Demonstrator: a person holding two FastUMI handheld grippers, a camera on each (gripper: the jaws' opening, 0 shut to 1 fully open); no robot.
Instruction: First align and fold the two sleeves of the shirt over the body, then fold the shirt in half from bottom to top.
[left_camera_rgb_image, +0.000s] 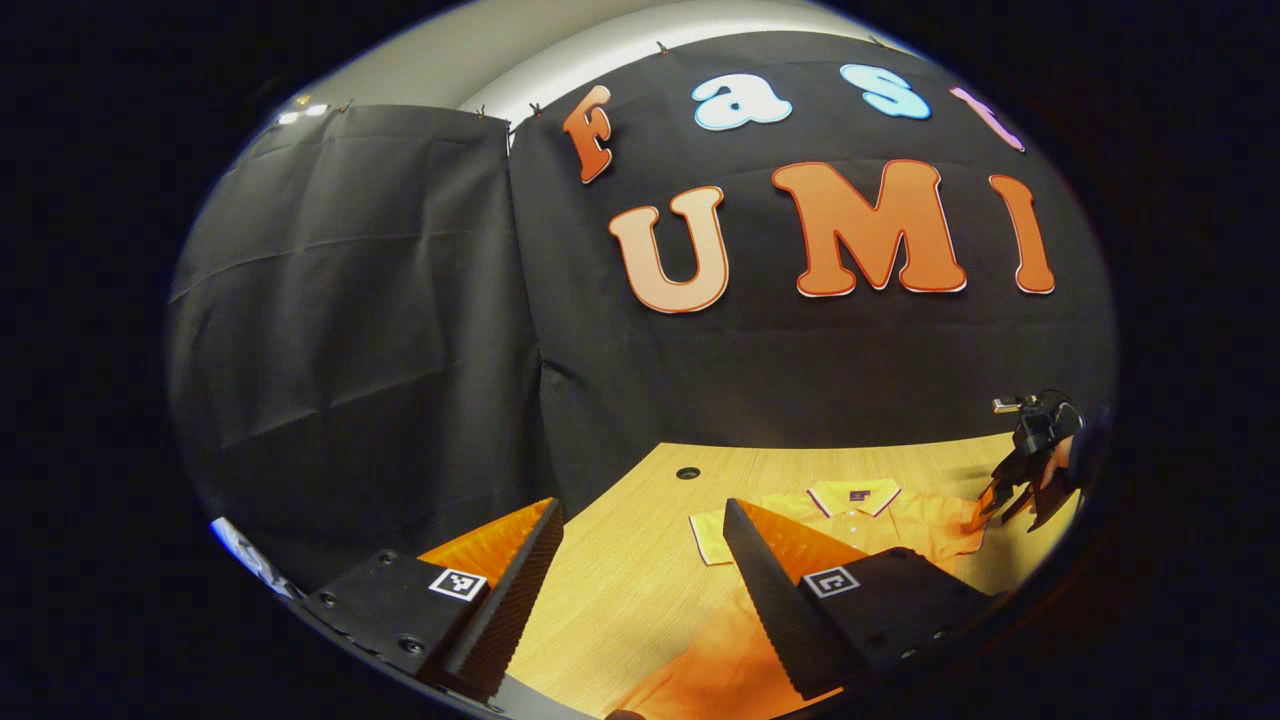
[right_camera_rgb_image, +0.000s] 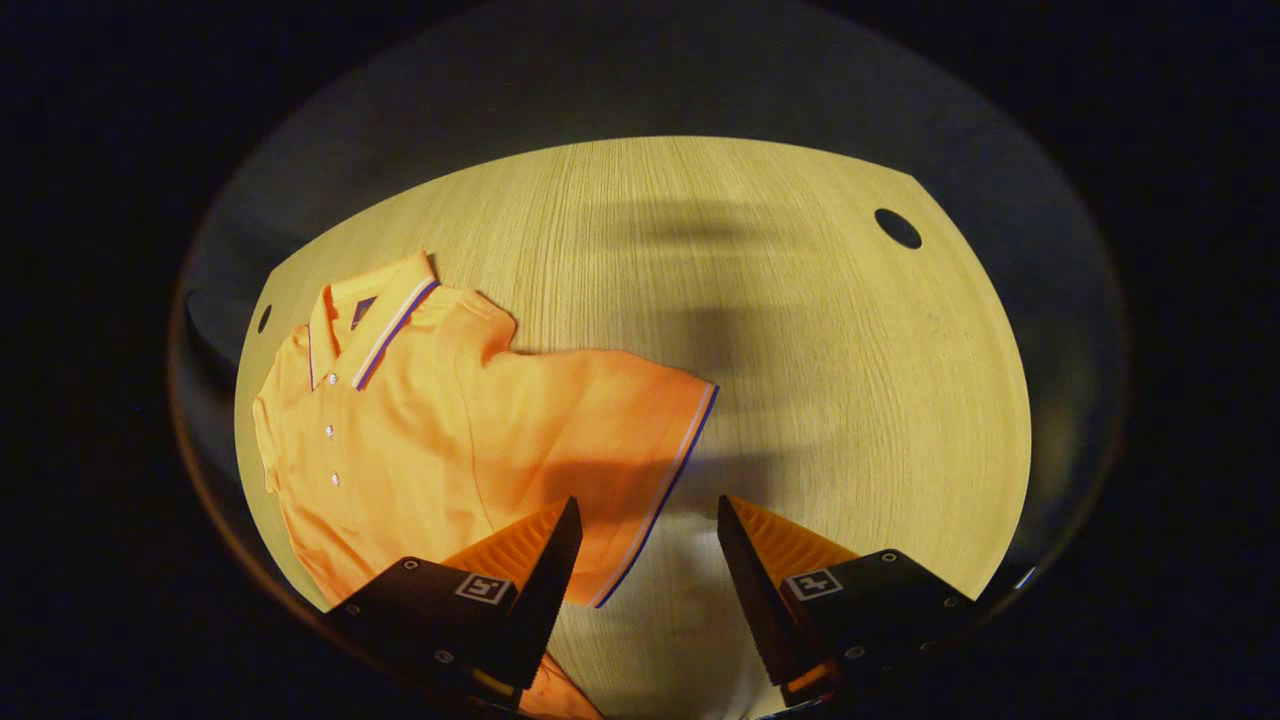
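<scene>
Looking along the left gripper (left_camera_rgb_image: 640, 590), its fingers are seen spread wide and empty above the orange shirt (left_camera_rgb_image: 880, 530), laid flat on the wooden table (left_camera_rgb_image: 640, 560); the right gripper (left_camera_rgb_image: 1030, 470) is glimpsed far off, its state unclear. From the right gripper view, wide, empty fingers (right_camera_rgb_image: 545, 570) are held above one unfolded sleeve (right_camera_rgb_image: 620, 440). No fold is judged done; the hem is cut off.
</scene>
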